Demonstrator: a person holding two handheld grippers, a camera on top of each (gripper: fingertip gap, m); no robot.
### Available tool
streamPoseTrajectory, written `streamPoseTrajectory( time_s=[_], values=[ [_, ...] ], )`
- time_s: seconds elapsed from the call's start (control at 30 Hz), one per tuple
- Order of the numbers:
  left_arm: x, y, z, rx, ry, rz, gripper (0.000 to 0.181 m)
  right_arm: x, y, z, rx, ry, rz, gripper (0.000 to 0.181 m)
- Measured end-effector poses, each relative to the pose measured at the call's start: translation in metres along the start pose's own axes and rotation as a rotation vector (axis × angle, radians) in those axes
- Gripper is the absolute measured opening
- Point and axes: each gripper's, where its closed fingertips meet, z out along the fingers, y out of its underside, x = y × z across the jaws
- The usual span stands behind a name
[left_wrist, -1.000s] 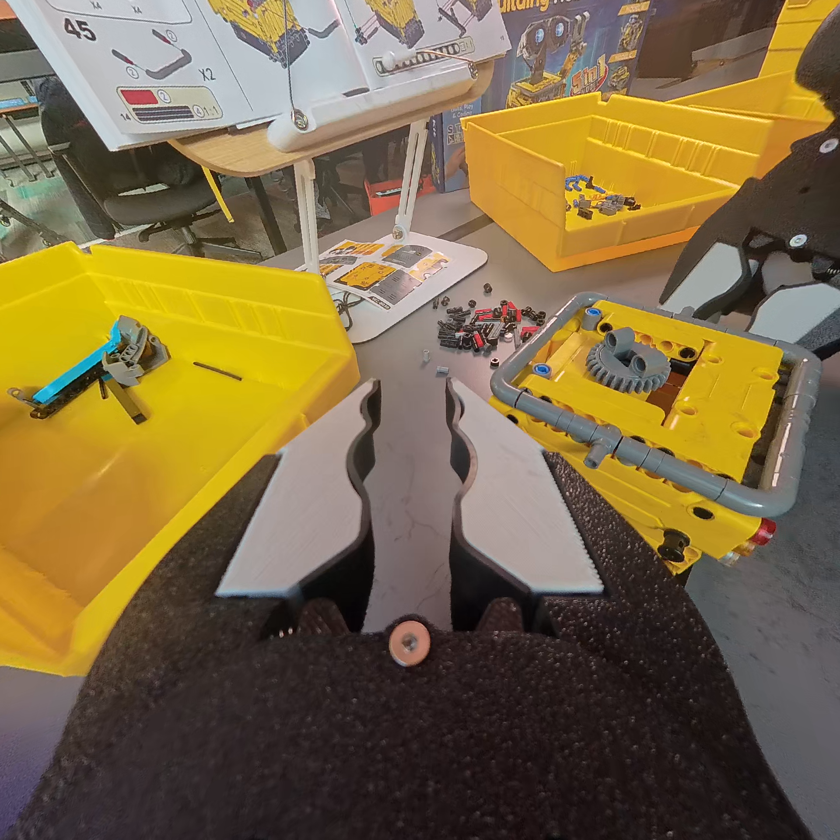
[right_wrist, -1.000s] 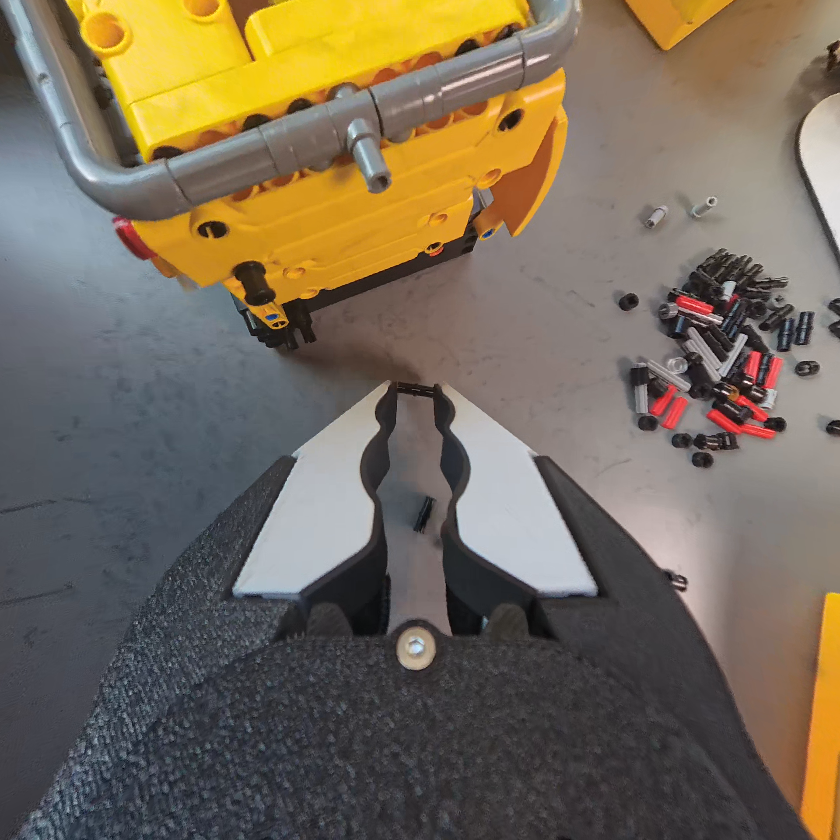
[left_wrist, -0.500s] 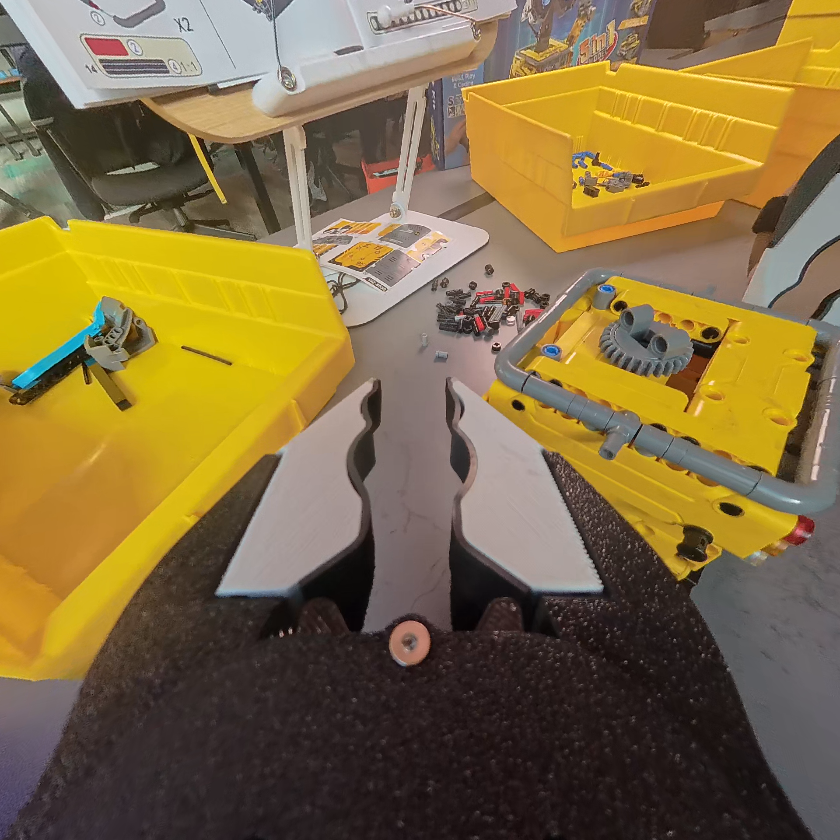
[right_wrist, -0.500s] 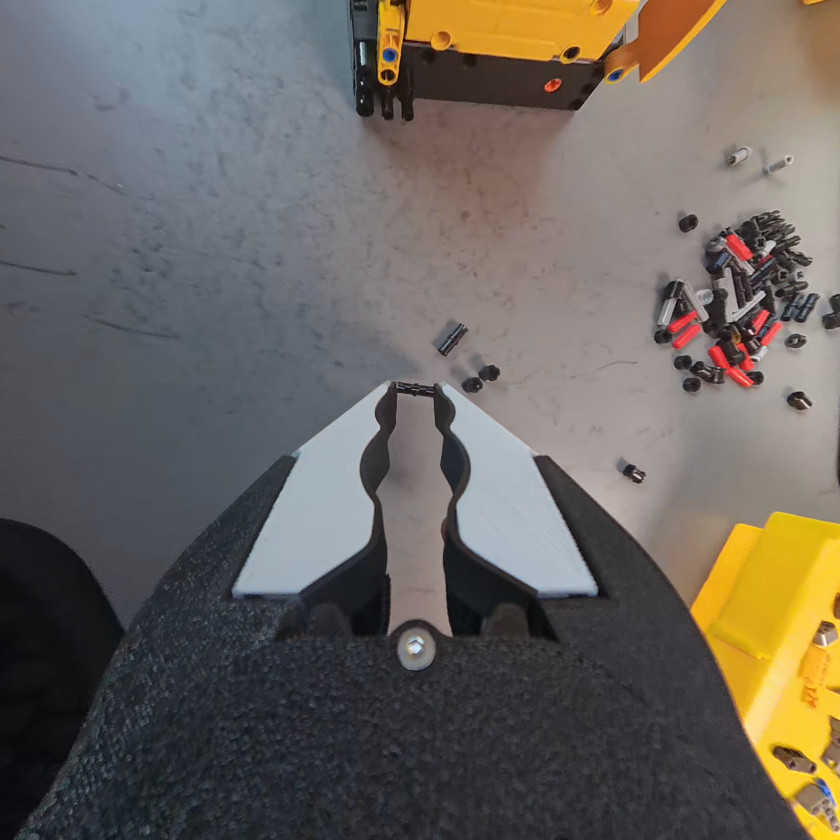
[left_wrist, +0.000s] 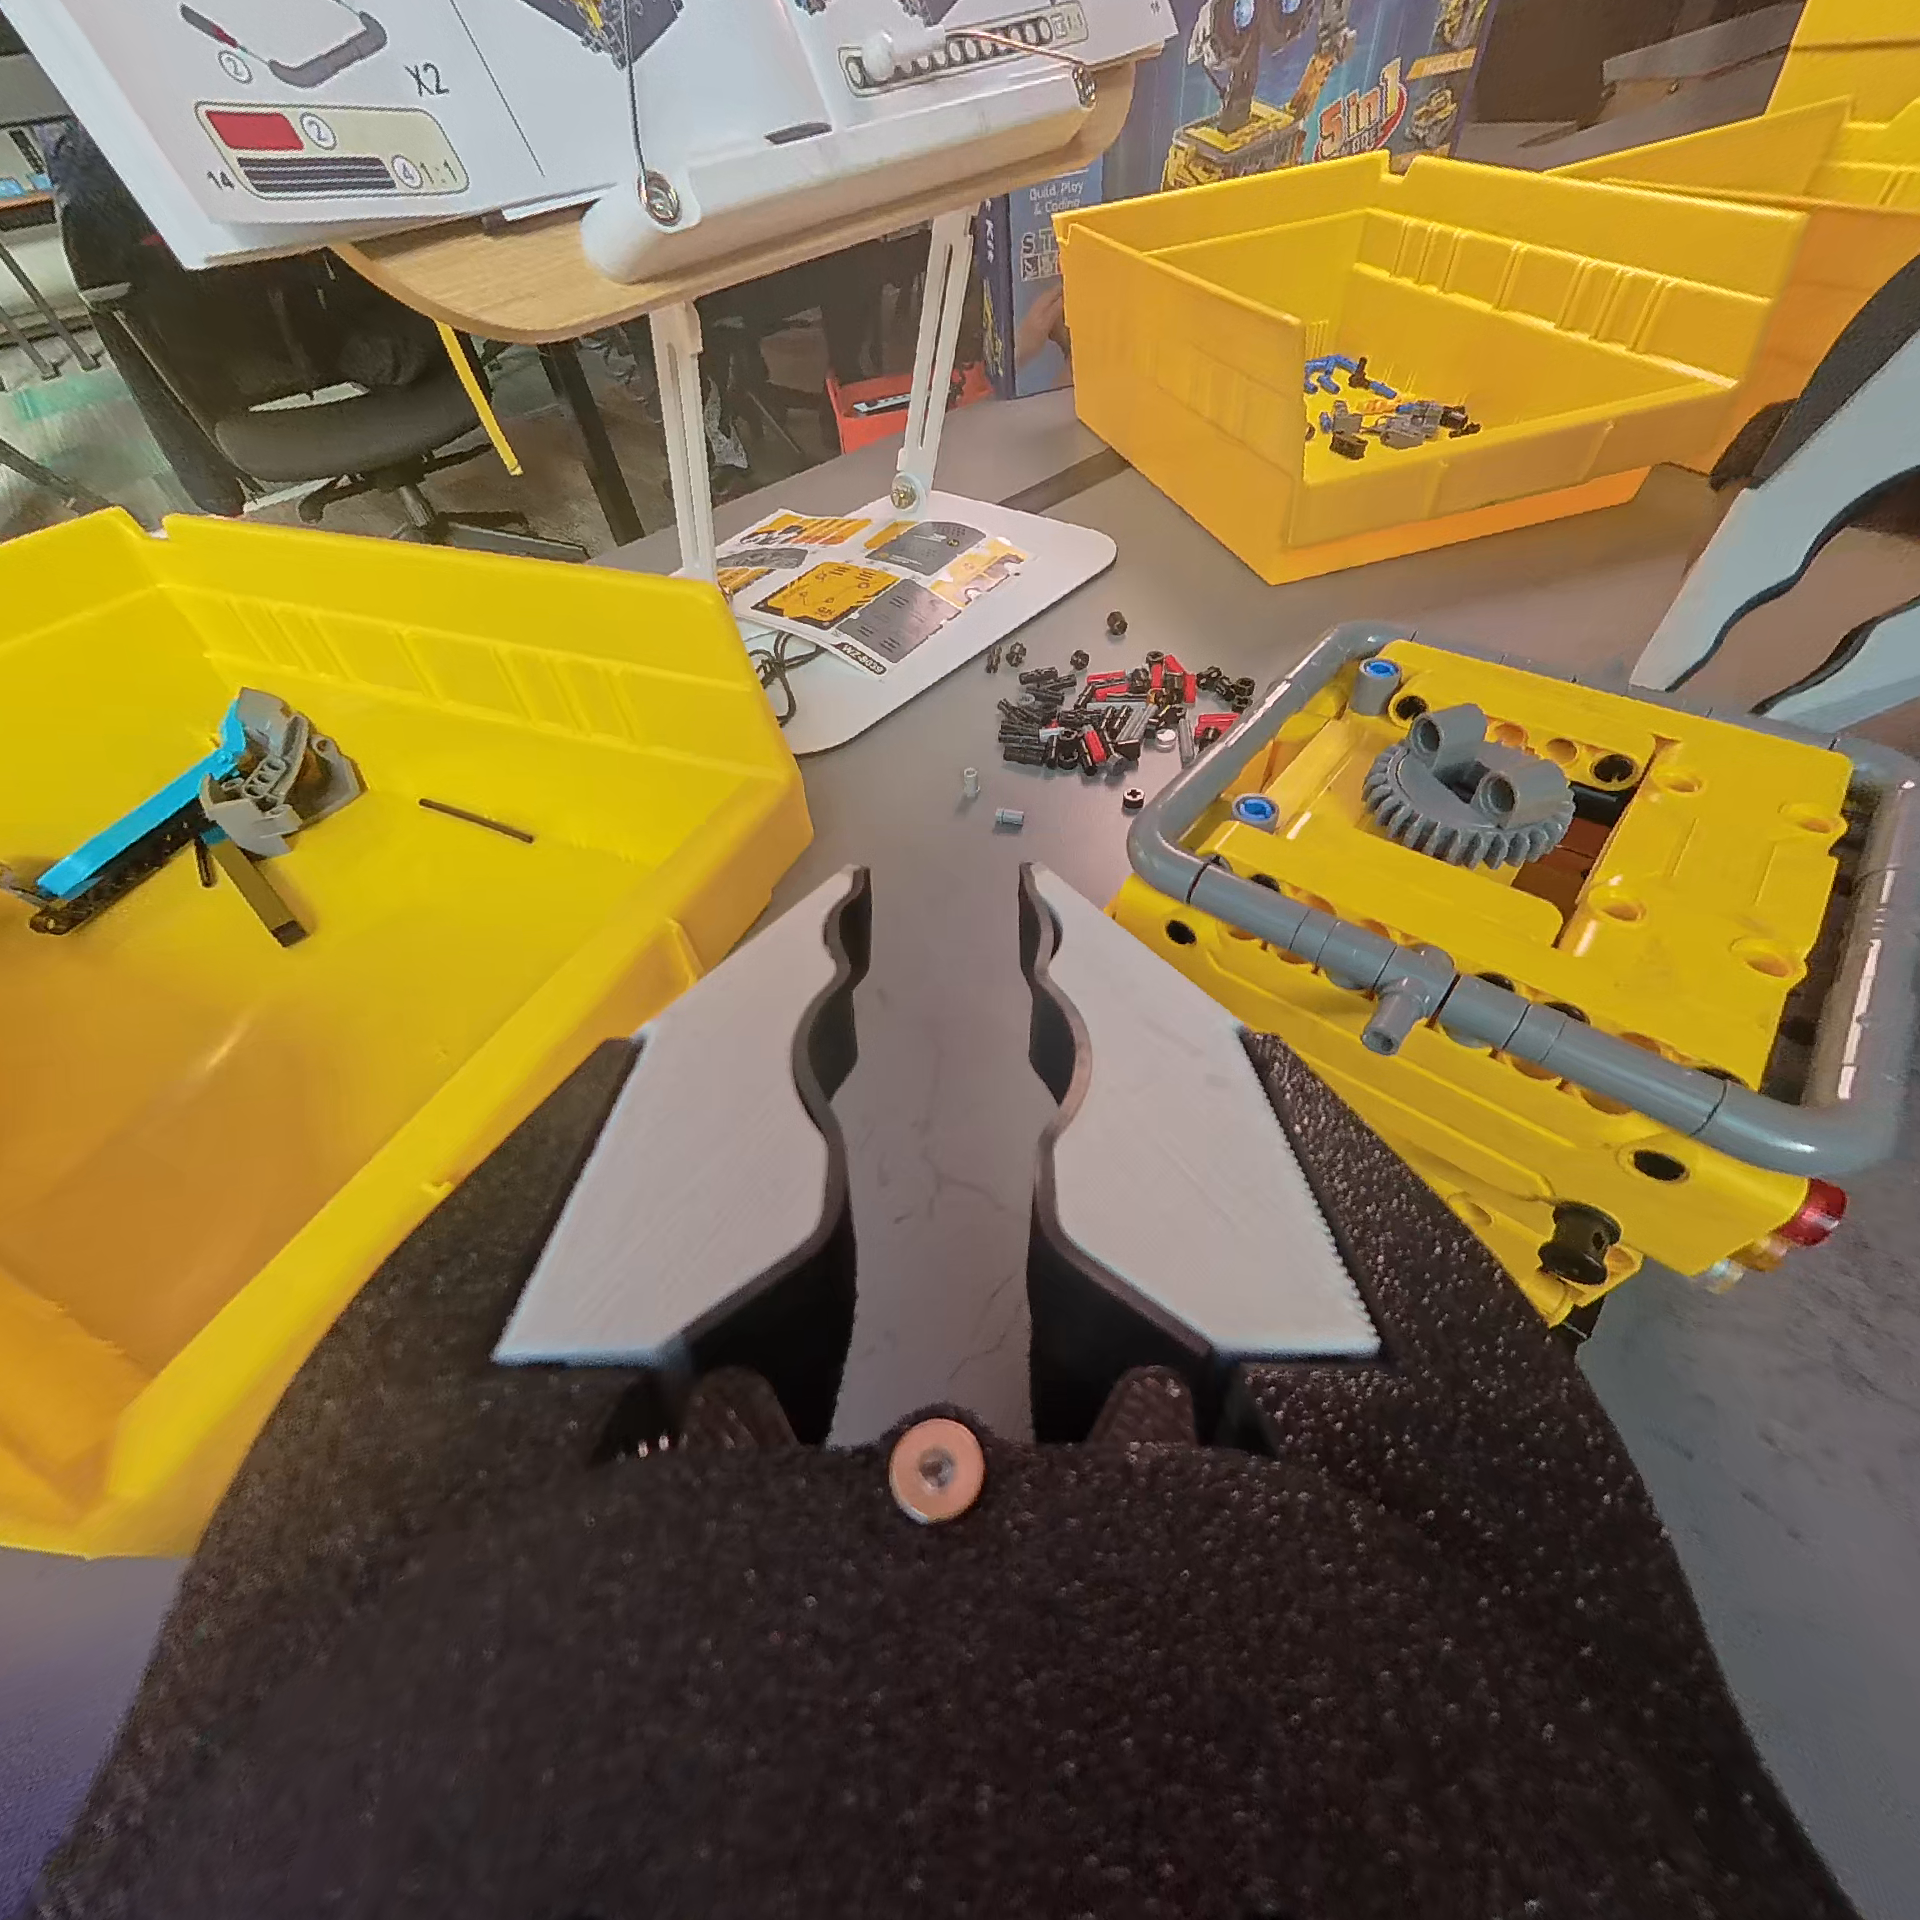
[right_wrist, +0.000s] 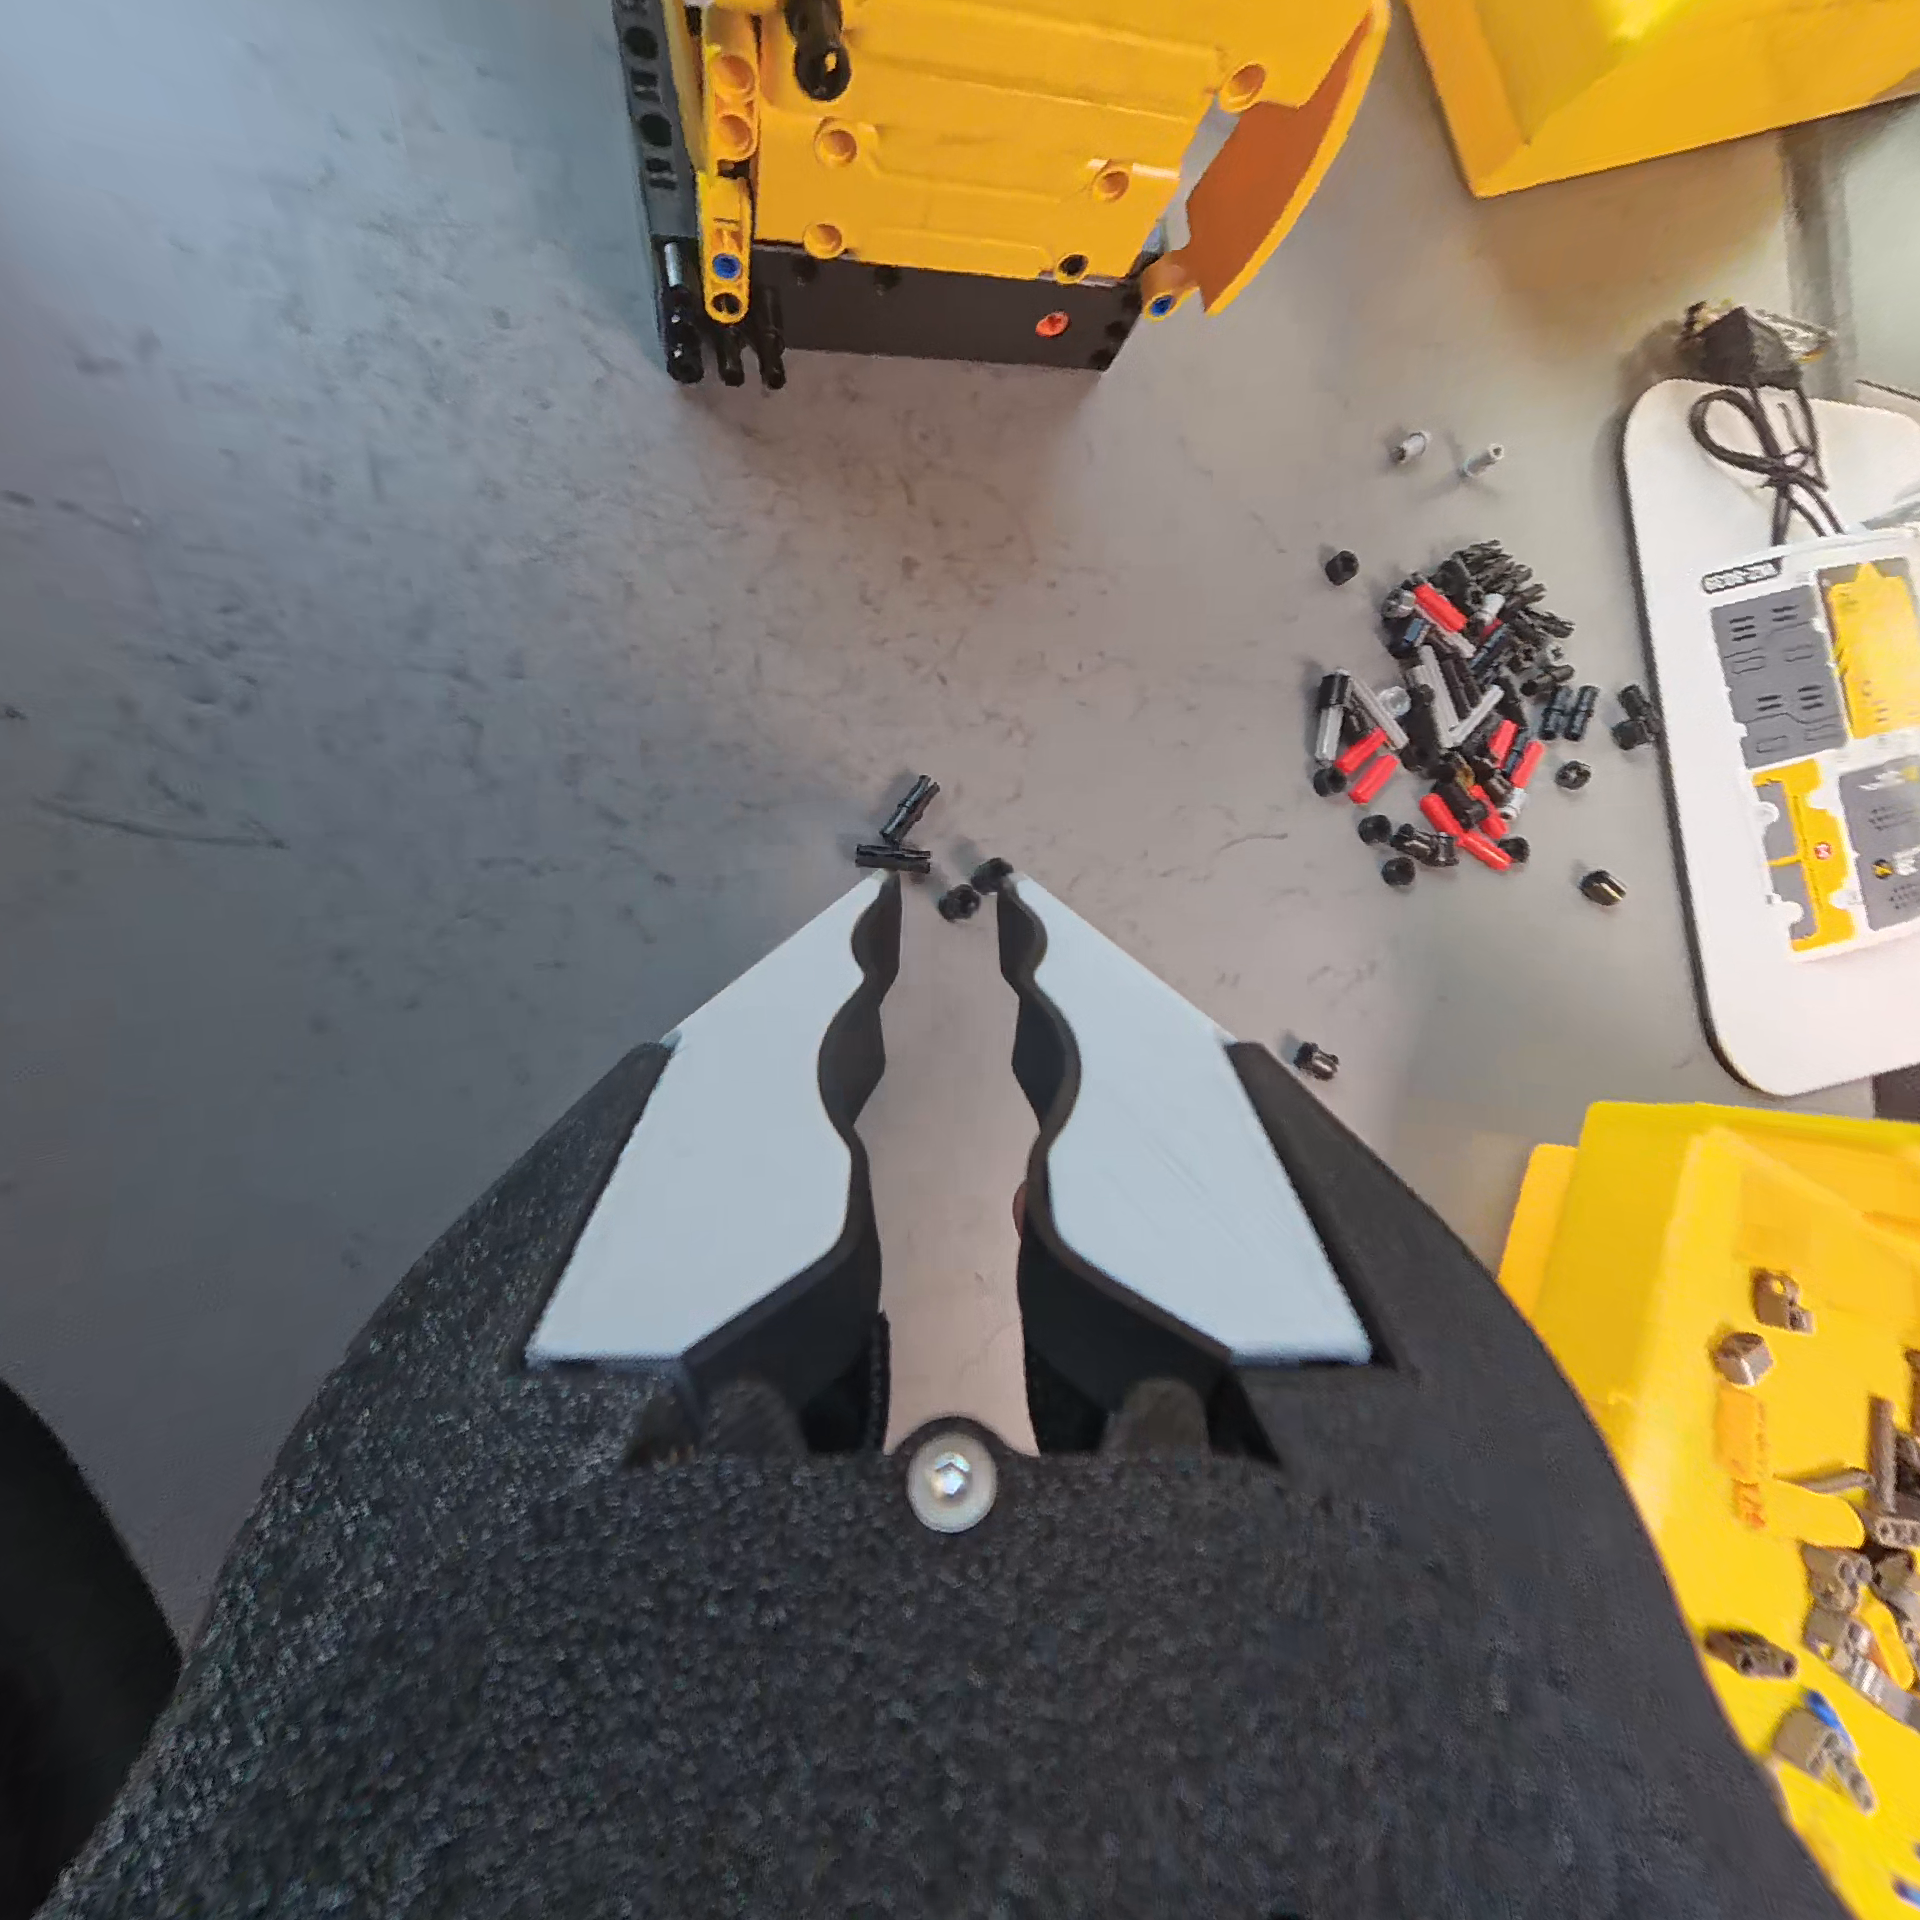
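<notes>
Left gripper (left_wrist: 943, 894) hovering low over the grey table (left_wrist: 935, 1195), jaws parted a moderate way, nothing between them but bare tabletop. Flanked on the left by a yellow bin (left_wrist: 582, 727) holding a blue-and-grey assembly (left_wrist: 197, 810), and on the right by the yellow brick-built model (left_wrist: 1507, 935) with its grey rail frame and a grey gear (left_wrist: 1465, 790) on top. Farther ahead, a heap of black, red and grey pins (left_wrist: 1117, 712), then the white base of a book stand (left_wrist: 935, 613) carrying a sticker sheet, an open instruction booklet (left_wrist: 499, 94) up top, and a second yellow bin (left_wrist: 1382, 332) behind. Right gripper (right_wrist: 943, 883) pointing down at the table, jaws slightly parted, gripping nothing; a small black pin (right_wrist: 891, 857) lying across just off the left fingertip, touching or merely beside, cannot tell. Another black pin (right_wrist: 910, 808) just beyond, two black bushes (right_wrist: 972, 888) right at the tip gap. Model's black-and-yellow underside ahead, well apart; pin heap off to the right, a bin of parts (right_wrist: 1766, 1455) at the near right.
</notes>
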Motion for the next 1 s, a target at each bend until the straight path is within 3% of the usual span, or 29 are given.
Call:
streamPoseTrajectory(
  time_s=[0.33,0.43,0.77,1.0],
  values=[
    [-0.004,-0.003,-0.001,0.018,-0.024,-0.008,0.028,0.073,-0.009,-0.033,0.302,0.406,0.308,0.020],
    [-0.006,-0.003,-0.001,0.021,-0.035,-0.011,0.028,0.087,0.003,-0.031,0.293,0.473,0.369,0.022],
    [-0.004,0.004,0.003,-0.001,-0.031,-0.009,0.028,0.085,0.056,-0.003,0.067,0.402,0.513,0.021],
    [-0.005,0.005,0.003,-0.006,-0.034,-0.010,0.028,0.090,0.060,0.010,0.009,0.326,0.543,0.018]
  ],
)
